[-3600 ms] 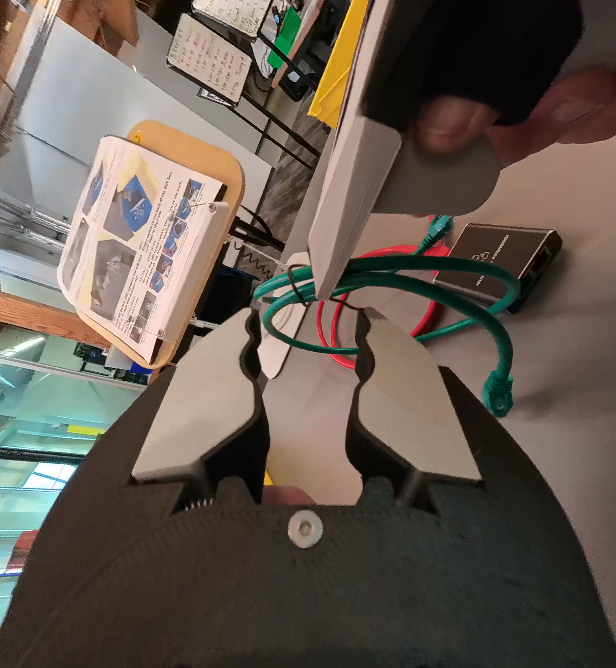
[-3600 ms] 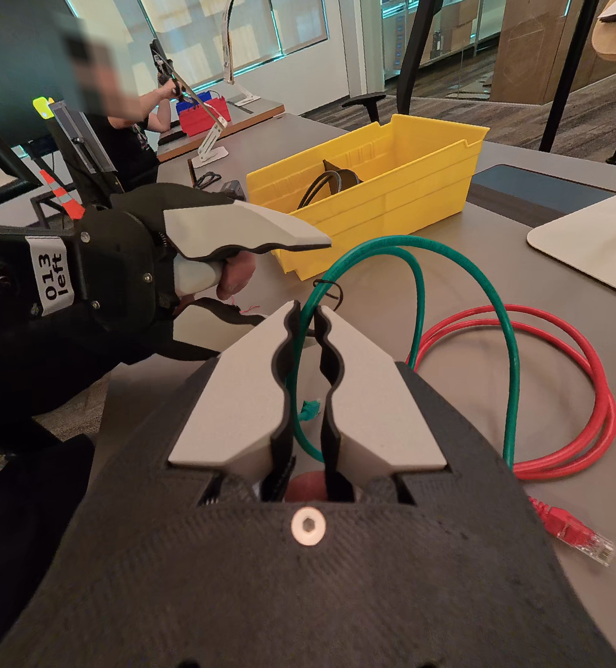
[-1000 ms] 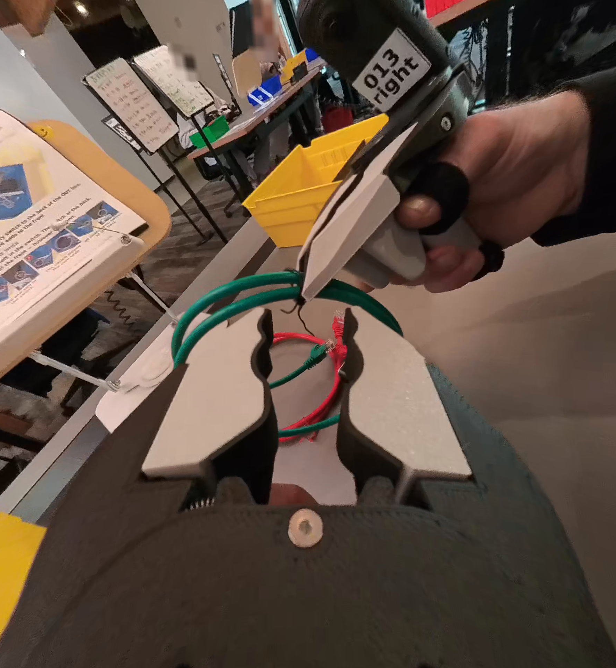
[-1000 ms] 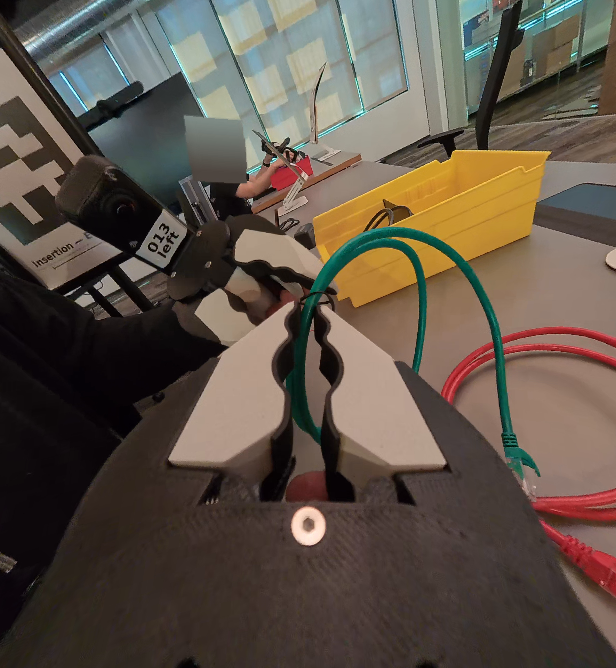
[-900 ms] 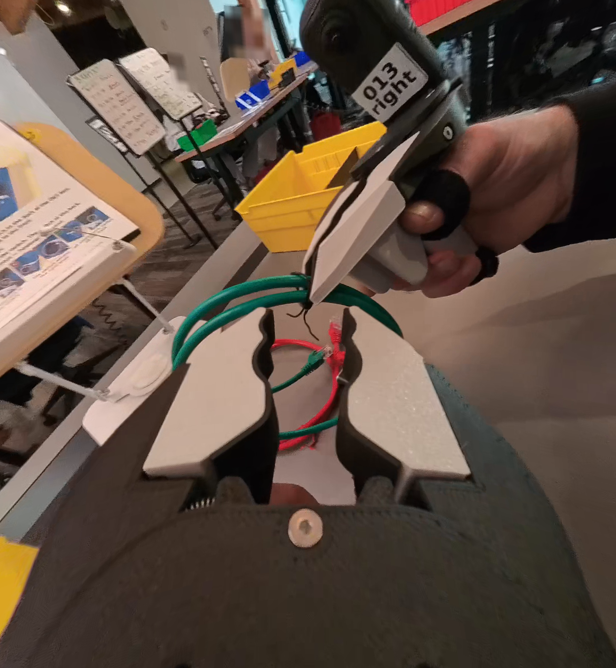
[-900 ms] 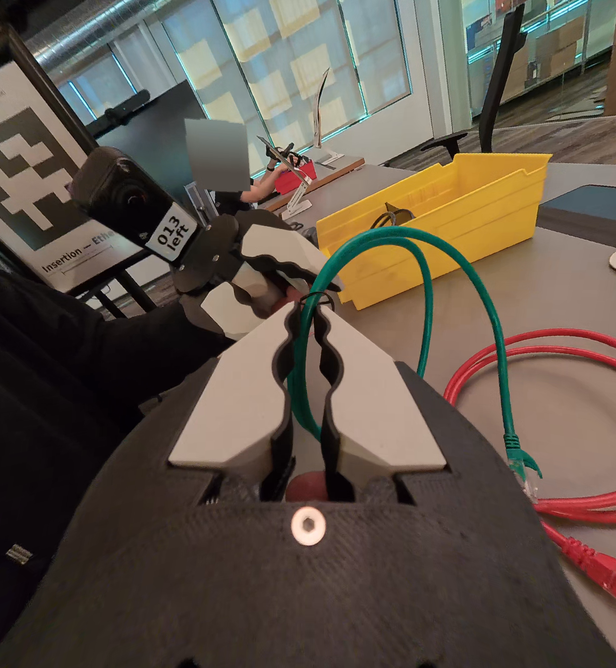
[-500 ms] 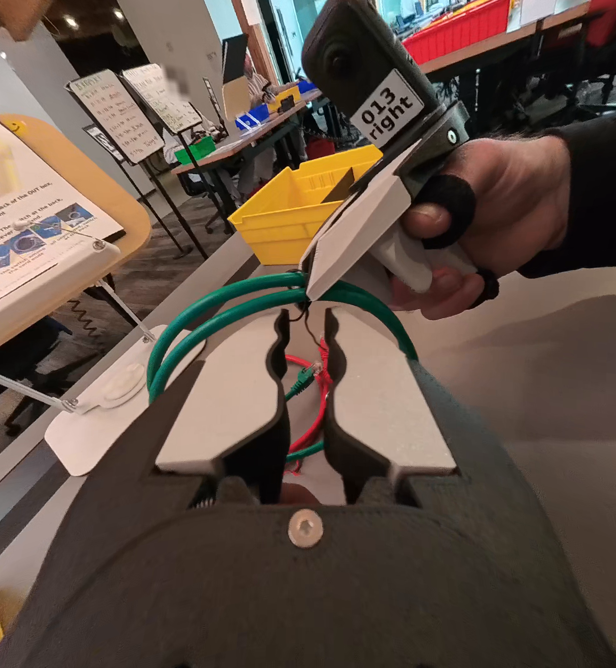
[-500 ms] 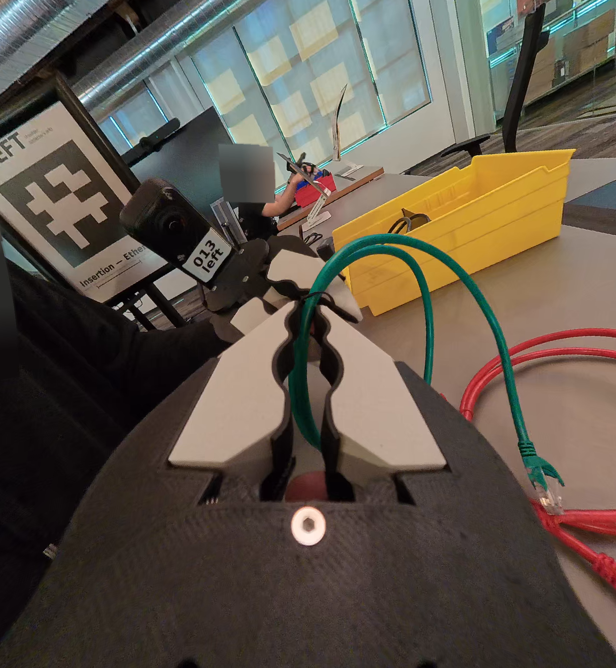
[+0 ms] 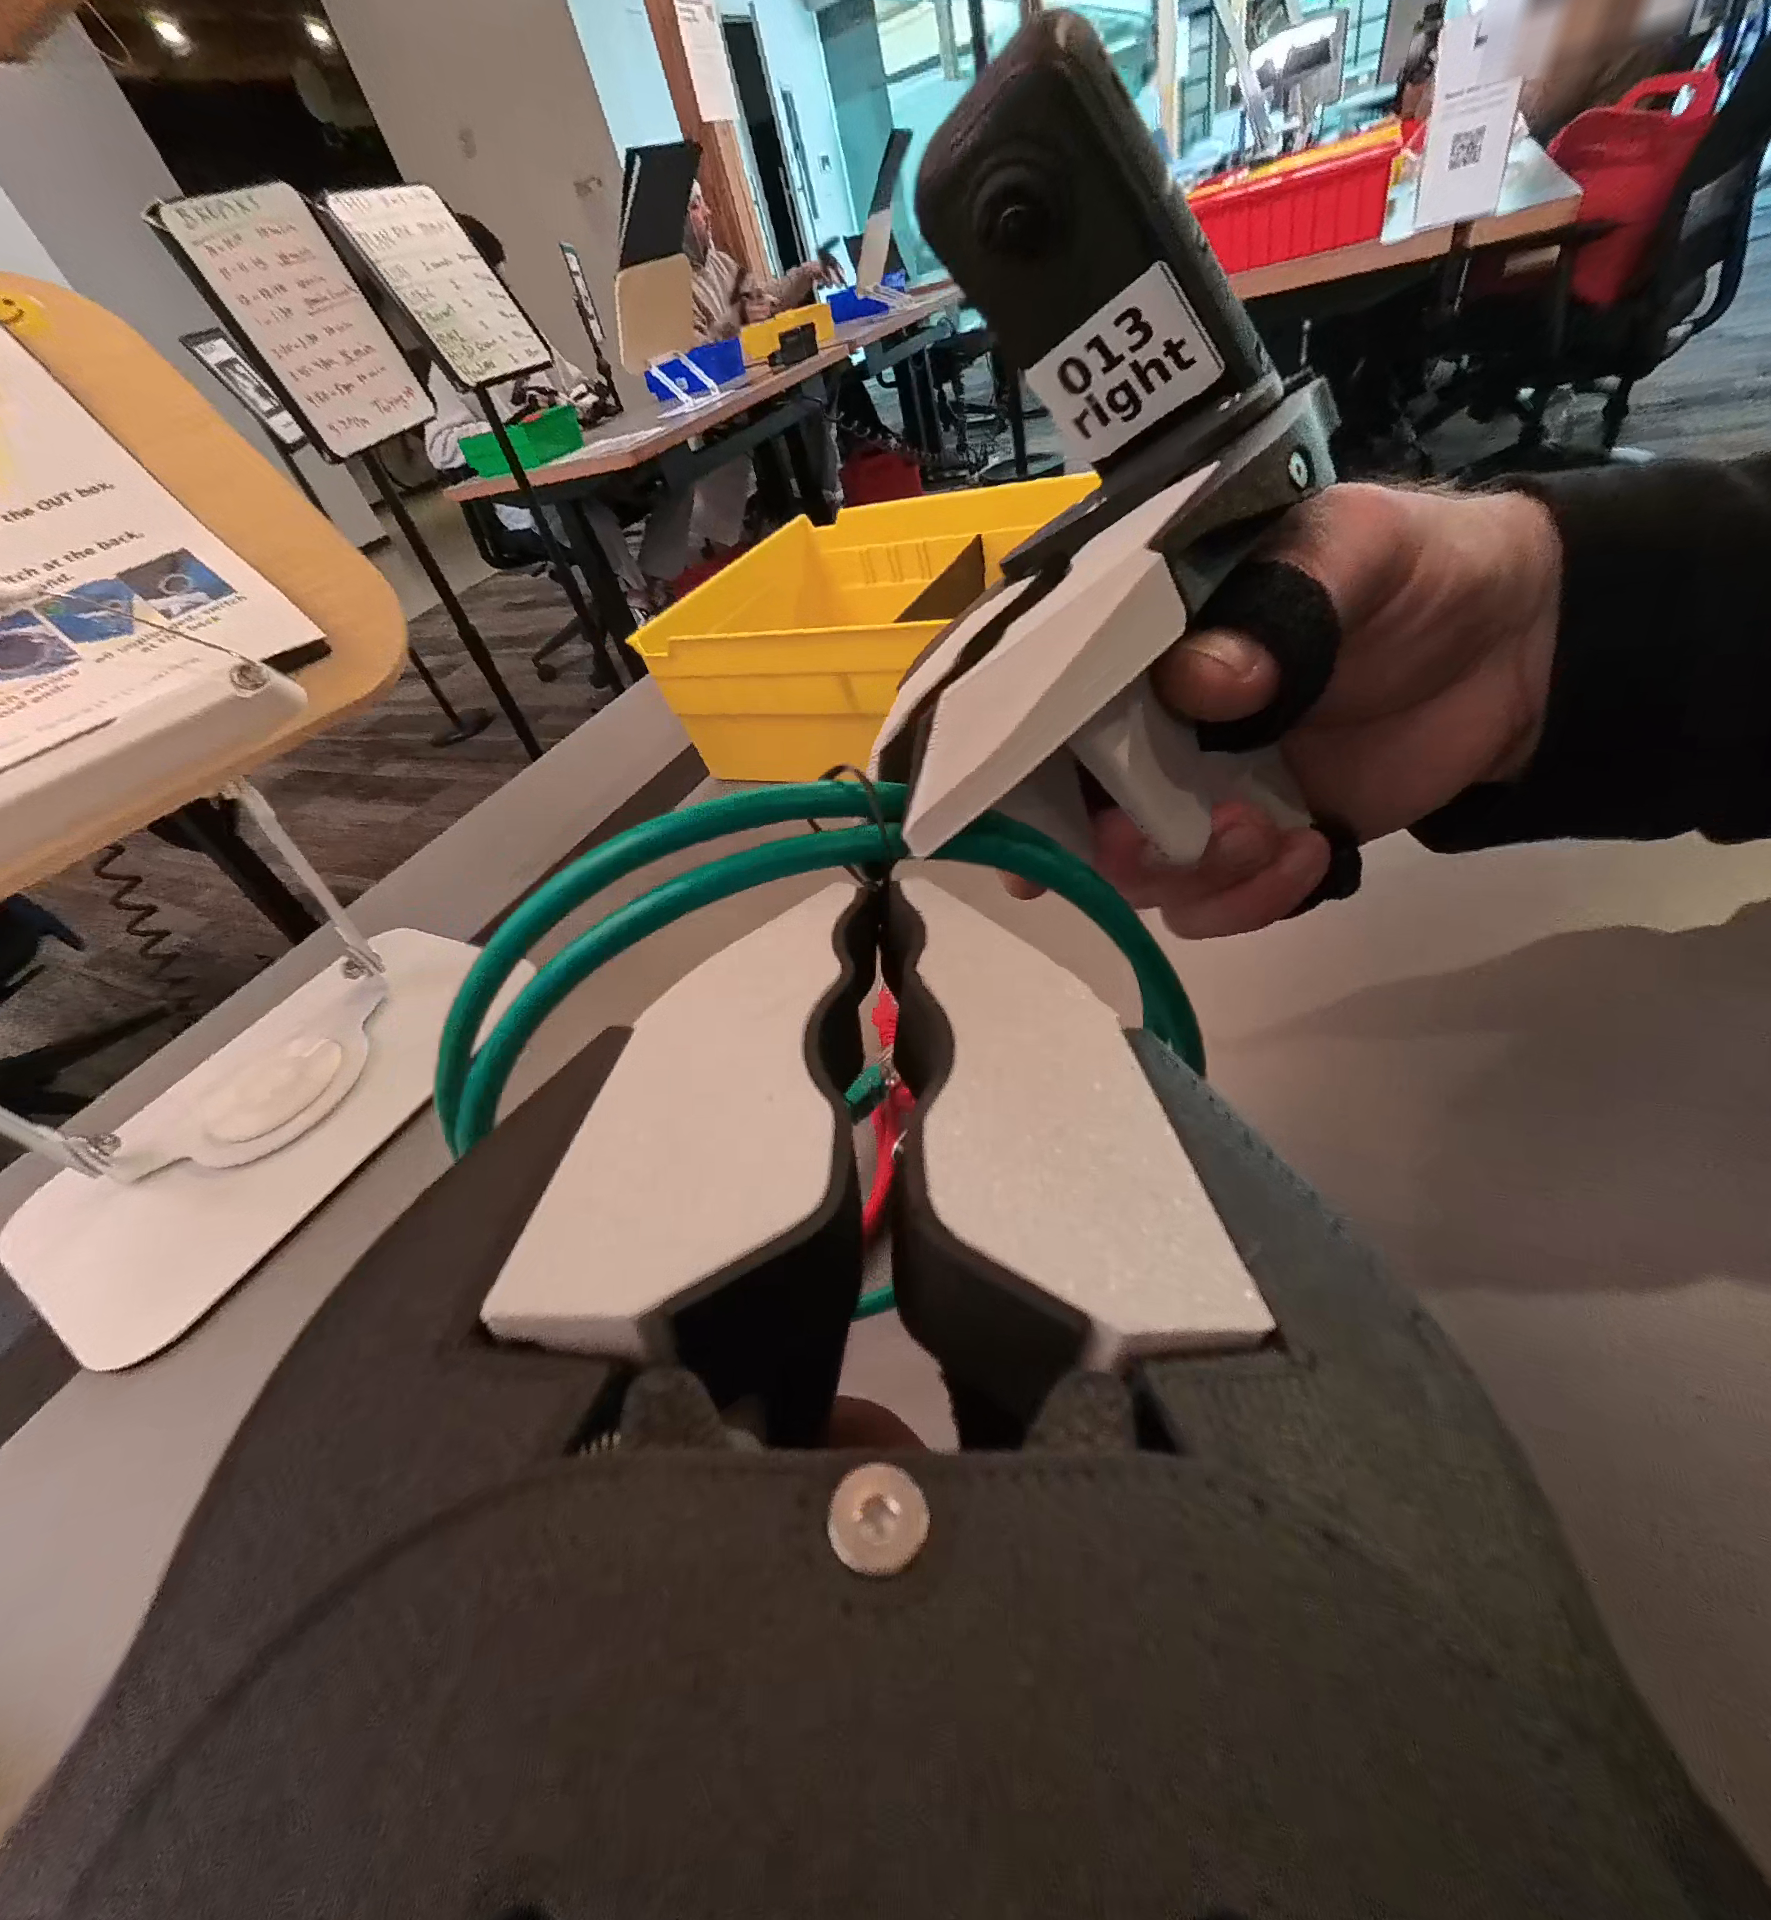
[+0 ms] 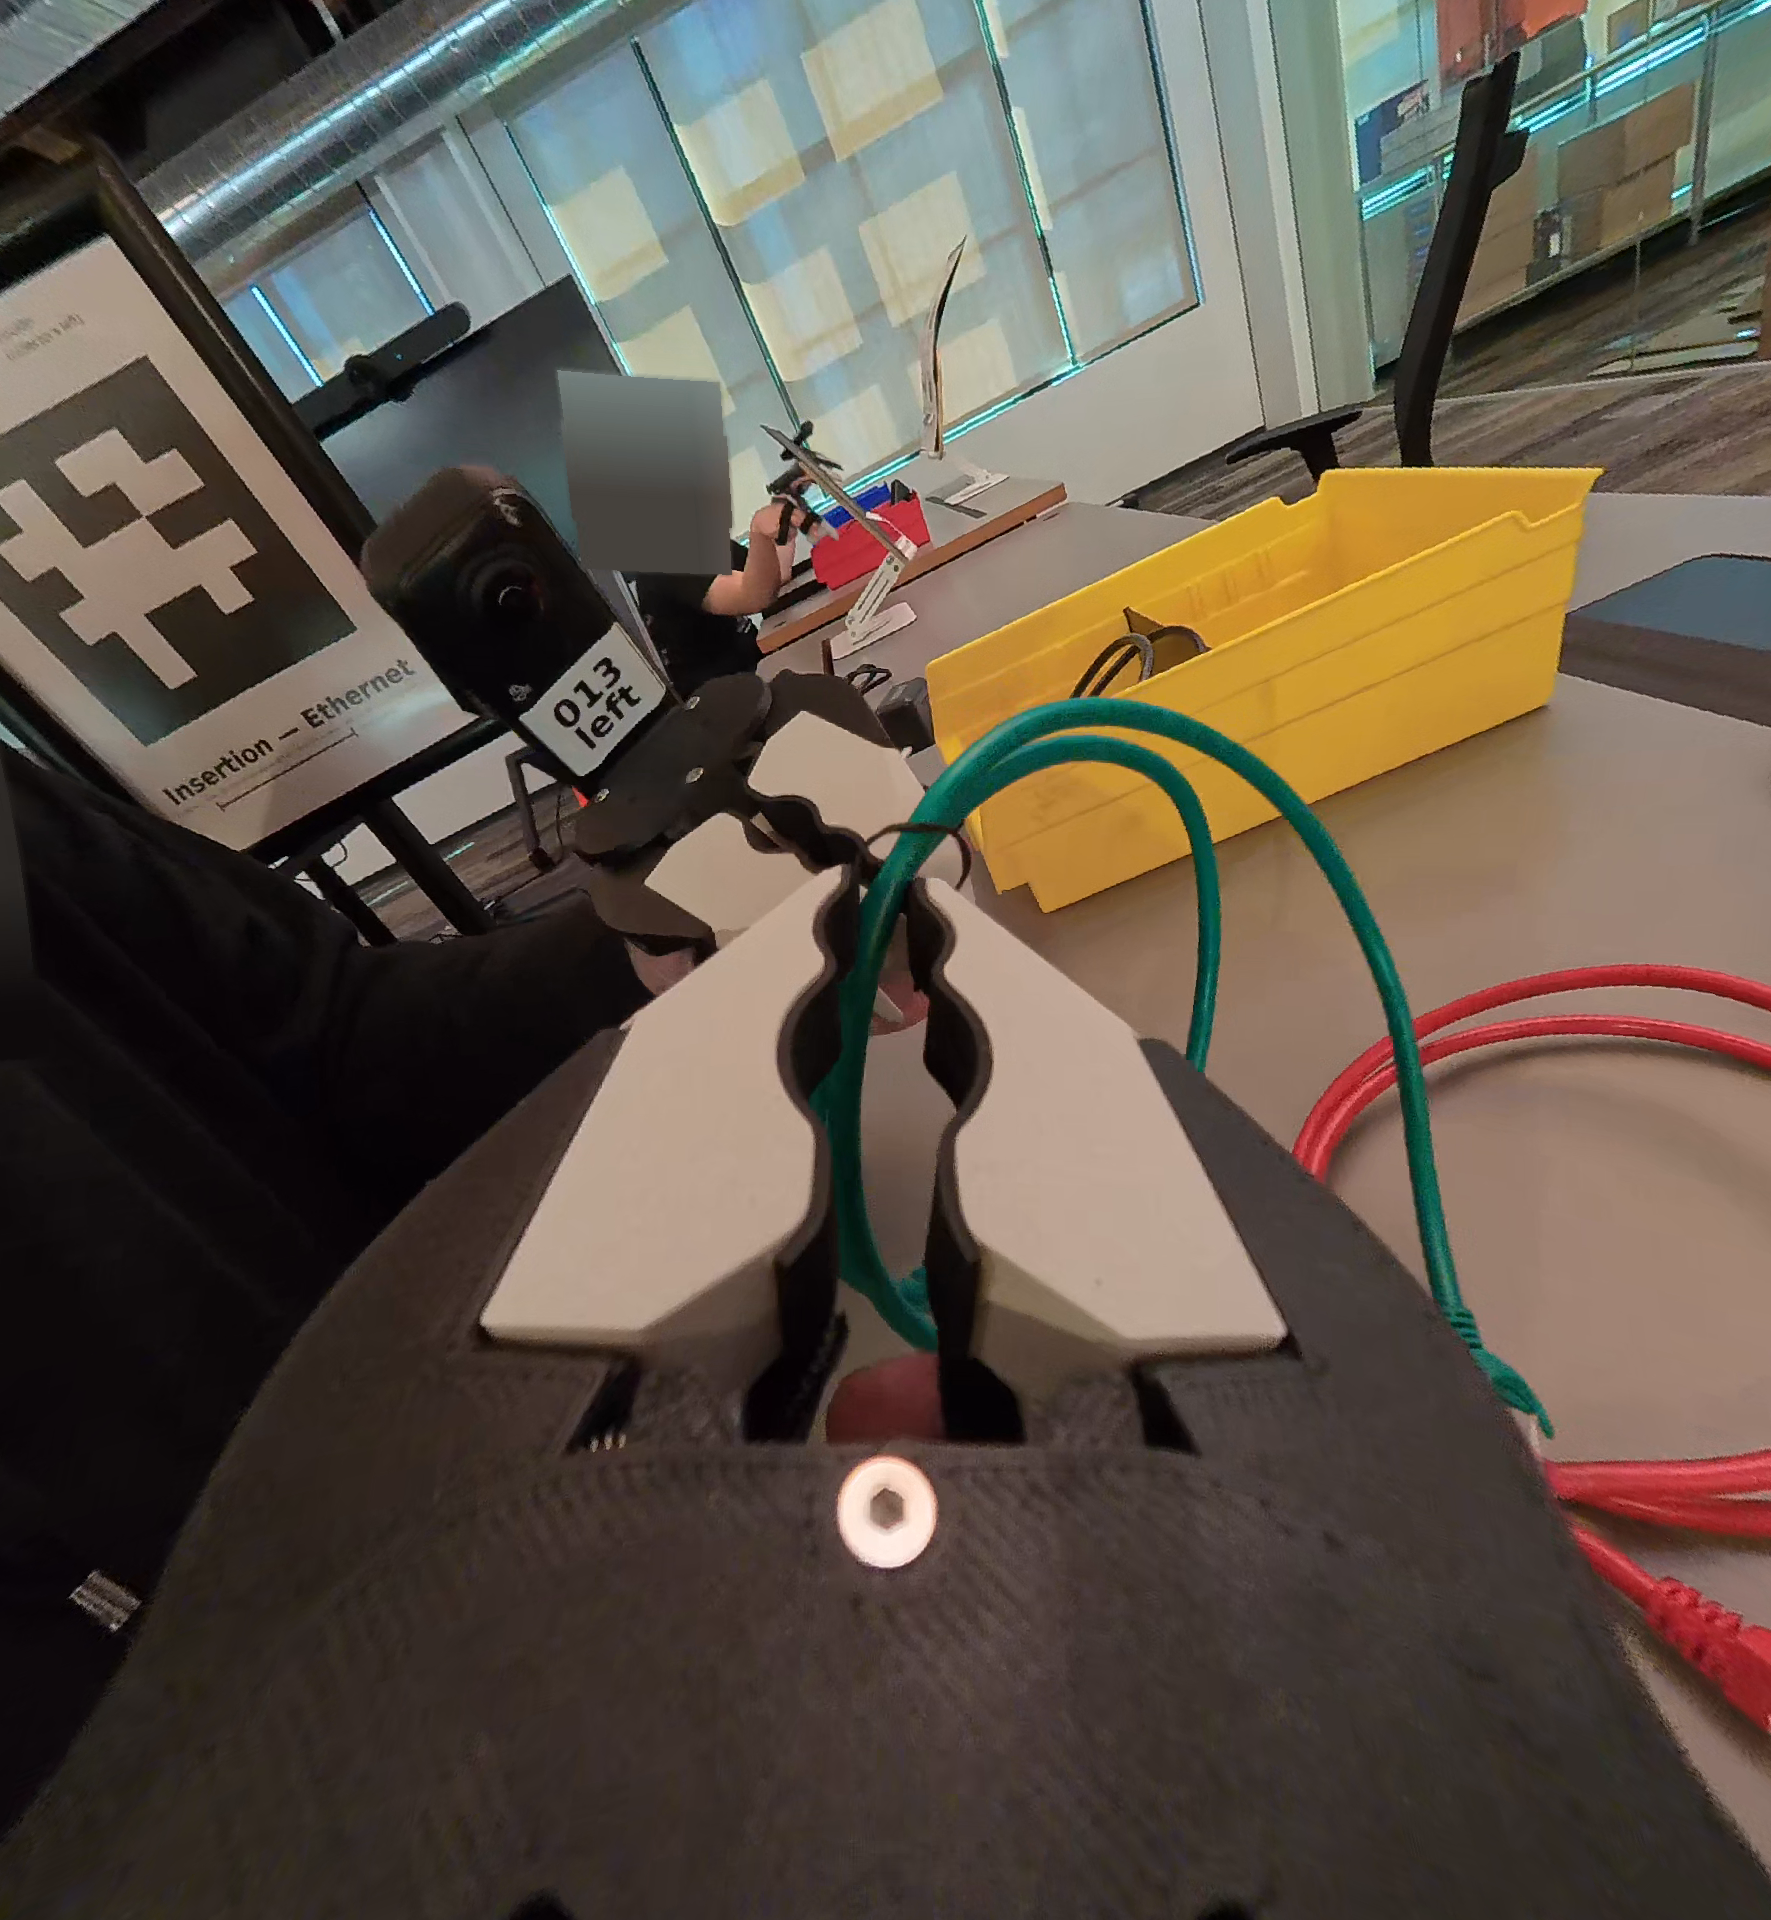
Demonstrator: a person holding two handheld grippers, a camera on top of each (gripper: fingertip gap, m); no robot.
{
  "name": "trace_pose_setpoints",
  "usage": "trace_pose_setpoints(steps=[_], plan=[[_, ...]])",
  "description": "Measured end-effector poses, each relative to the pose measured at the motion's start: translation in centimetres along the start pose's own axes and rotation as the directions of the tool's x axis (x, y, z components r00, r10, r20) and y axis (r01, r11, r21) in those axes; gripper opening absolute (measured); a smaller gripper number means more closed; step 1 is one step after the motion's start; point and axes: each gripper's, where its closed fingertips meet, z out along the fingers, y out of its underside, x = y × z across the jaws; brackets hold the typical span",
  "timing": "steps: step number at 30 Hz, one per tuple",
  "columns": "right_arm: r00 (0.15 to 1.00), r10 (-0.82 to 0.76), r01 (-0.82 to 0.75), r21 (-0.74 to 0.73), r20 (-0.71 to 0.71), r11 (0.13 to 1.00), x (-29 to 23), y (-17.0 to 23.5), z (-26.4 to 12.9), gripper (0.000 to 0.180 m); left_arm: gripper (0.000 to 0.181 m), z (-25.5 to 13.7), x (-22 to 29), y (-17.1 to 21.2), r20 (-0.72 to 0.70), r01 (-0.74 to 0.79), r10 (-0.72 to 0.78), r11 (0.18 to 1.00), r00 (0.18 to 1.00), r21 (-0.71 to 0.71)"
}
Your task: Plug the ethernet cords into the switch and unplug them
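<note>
A coiled green ethernet cord (image 10: pixel 1213 935) is bound by a black twist tie (image 9: pixel 865 821). My right gripper (image 10: pixel 881 883) is shut on the top of the green coil and holds it above the grey table (image 9: pixel 1483 1195). It also shows in the left wrist view (image 9: pixel 912 821). My left gripper (image 9: pixel 881 894) faces it, with its jaws shut on the tail of the twist tie; it also shows in the right wrist view (image 10: pixel 839 842). The green plug (image 10: pixel 1504 1392) hangs down. A red ethernet cord (image 10: pixel 1587 1029) lies coiled on the table with its plug (image 10: pixel 1743 1652) near me. No switch is in view.
A yellow bin (image 10: pixel 1276 727) with dark cables in it stands behind the cords. A paper stand with a white base (image 9: pixel 185 1195) is at the table's left edge. A sign board (image 10: pixel 133 582) and a seated person are beyond the table. The tips of both grippers are at nearly the same place.
My left gripper's jaws have closed from open onto the twist tie. My right gripper has kept its hold on the green coil, and both grippers have risen a little.
</note>
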Motion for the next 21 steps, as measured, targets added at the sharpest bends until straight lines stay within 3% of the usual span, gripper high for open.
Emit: trace_pose_setpoints(steps=[10, 15, 18, 21], plan=[[0.987, -0.141, 0.135, -0.084, -0.082, 0.987, 0.1, -0.4, -0.6, 0.016, 0.001, -0.3, -0.5, -0.2, -0.034, 0.144, -0.143, 0.989, 0.989, 0.018], [0.888, -0.415, 0.379, -0.194, -0.2, 0.905, 0.0, -1.6, -0.9, 0.013, 0.001, -0.2, -0.8, 0.2, -0.022, 0.185, -0.185, 0.983, 0.983, 0.002], [0.842, -0.519, 0.474, -0.258, -0.148, 0.842, -2.0, -1.6, -0.5, 0.008, 0.001, -0.2, -0.9, 0.3, -0.017, 0.198, -0.198, 0.98, 0.98, -0.003], [0.866, -0.488, 0.412, -0.395, -0.109, 0.821, -2.0, 0.9, 0.2, 0.003, 0.001, -0.2, -0.9, 0.0, -0.02, 0.211, -0.211, 0.977, 0.977, 0.004]])
